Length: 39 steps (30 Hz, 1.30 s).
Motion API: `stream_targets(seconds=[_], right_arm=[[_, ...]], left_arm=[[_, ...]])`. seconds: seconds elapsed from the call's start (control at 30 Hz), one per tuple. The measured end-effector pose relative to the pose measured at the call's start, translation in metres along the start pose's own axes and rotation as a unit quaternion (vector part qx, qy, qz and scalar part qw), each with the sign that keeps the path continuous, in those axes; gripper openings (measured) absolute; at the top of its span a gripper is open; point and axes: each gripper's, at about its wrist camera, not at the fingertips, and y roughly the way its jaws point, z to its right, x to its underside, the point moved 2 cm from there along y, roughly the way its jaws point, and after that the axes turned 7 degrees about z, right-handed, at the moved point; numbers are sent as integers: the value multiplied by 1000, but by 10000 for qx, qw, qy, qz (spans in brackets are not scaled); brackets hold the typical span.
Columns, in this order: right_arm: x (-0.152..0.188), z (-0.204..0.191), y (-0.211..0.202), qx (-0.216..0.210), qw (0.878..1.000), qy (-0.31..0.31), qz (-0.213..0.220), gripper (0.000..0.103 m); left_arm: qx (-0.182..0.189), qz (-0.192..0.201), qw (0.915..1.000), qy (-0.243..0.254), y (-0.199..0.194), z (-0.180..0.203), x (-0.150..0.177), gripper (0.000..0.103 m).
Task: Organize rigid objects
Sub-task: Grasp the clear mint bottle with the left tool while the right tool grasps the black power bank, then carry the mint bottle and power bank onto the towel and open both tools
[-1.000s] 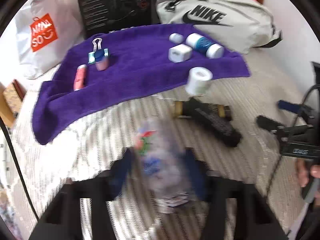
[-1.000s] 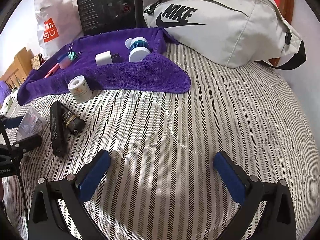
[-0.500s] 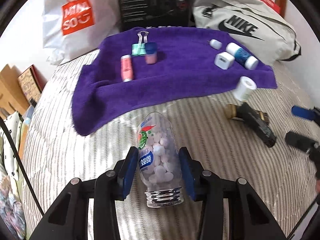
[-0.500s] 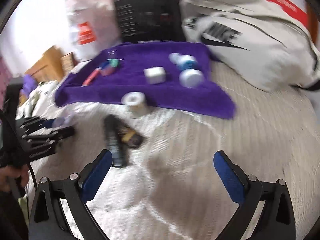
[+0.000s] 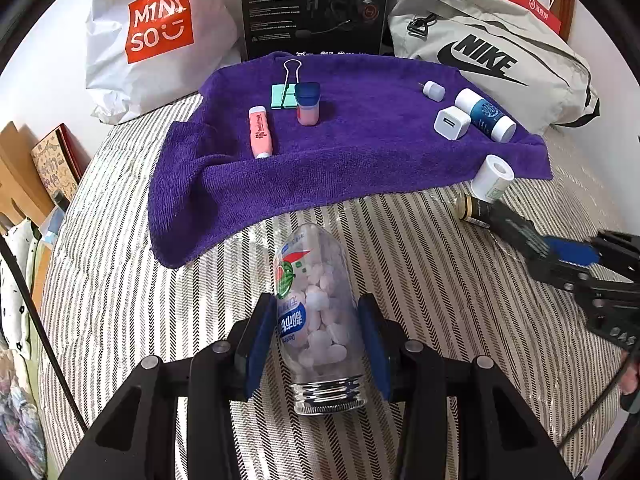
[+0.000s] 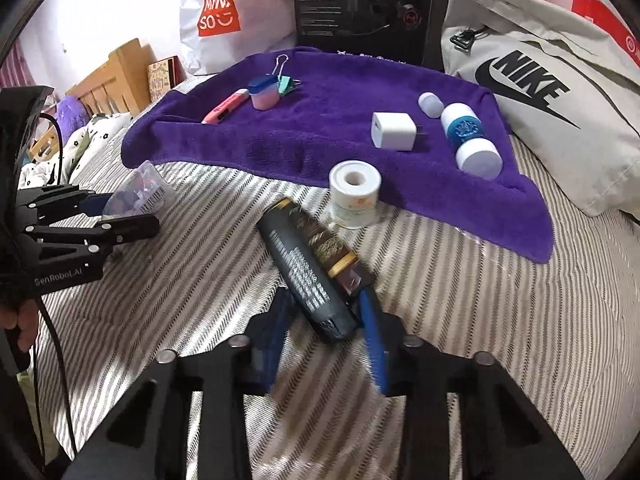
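Note:
My left gripper [image 5: 316,340] is shut on a clear candy bottle [image 5: 316,312] full of white tablets, held over the striped bed short of the purple towel [image 5: 360,160]. My right gripper [image 6: 326,332] is closed around the near end of a dark tube [image 6: 304,276] that lies beside a black and gold box [image 6: 328,248]. A white tape roll [image 6: 354,194] stands at the towel's edge. On the towel lie a pink marker [image 5: 260,132], a pink jar [image 5: 307,106], a green binder clip [image 5: 285,92], a white charger [image 5: 452,122] and a blue-white bottle [image 5: 484,114].
A Nike bag [image 5: 492,56], a black box [image 5: 316,4] and a Miniso bag [image 5: 156,28] stand behind the towel. A wooden bed frame [image 6: 116,80] and pillows lie at the left. The left gripper also shows in the right wrist view [image 6: 92,220].
My left gripper steadied with the candy bottle and turned toward the towel. My right gripper moved left to the dark tube and its fingers closed in around it.

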Motion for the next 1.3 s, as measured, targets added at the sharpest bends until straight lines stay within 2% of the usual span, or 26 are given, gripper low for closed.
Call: stream_targets(seconds=[0.07, 0.23, 0.33, 0.4, 0.47, 0.63, 0.7, 0.73, 0.77, 0.93, 1.2, 1.3], right_arm=[[7, 10, -9, -72, 9998, 163, -75, 29], [31, 40, -32, 373, 9983, 414, -168, 28], [39, 46, -41, 374, 9979, 480, -238, 27], [40, 41, -43, 330, 9985, 359, -241, 31], [37, 37, -41, 366, 9990, 181, -175, 43], [22, 43, -23, 370, 9992, 120, -132, 46], [19, 44, -22, 439, 9990, 48, -119, 38], [19, 43, -23, 431, 9990, 4, -120, 23], [20, 41, -24, 429, 9990, -37, -155, 22], [22, 29, -26, 275, 9993, -21, -241, 22], [17, 22, -19, 503, 9979, -302, -259, 22], [17, 25, -19, 418, 9984, -247, -276, 22]], left_arm=[[0, 6, 10000, 10, 0, 0, 0, 41], [-9, 13, 10000, 16, 0, 0, 1, 41], [-31, 1, 10000, 26, 0, 1, 1, 41], [-33, -6, 10000, 21, 0, 1, 0, 41], [-36, -10, 10000, 19, 0, 1, 0, 41], [-52, -44, 10000, 35, 1, 2, 0, 41], [-62, -46, 10000, 40, 2, 2, 0, 41], [-67, -42, 10000, 45, 2, 2, 0, 41], [-77, -47, 10000, 41, 2, 3, -1, 41], [-114, -54, 9999, 69, 2, 4, -1, 41], [-125, 83, 9999, 54, 1, 5, 1, 41], [-23, 85, 10000, -36, -1, 3, 3, 40]])
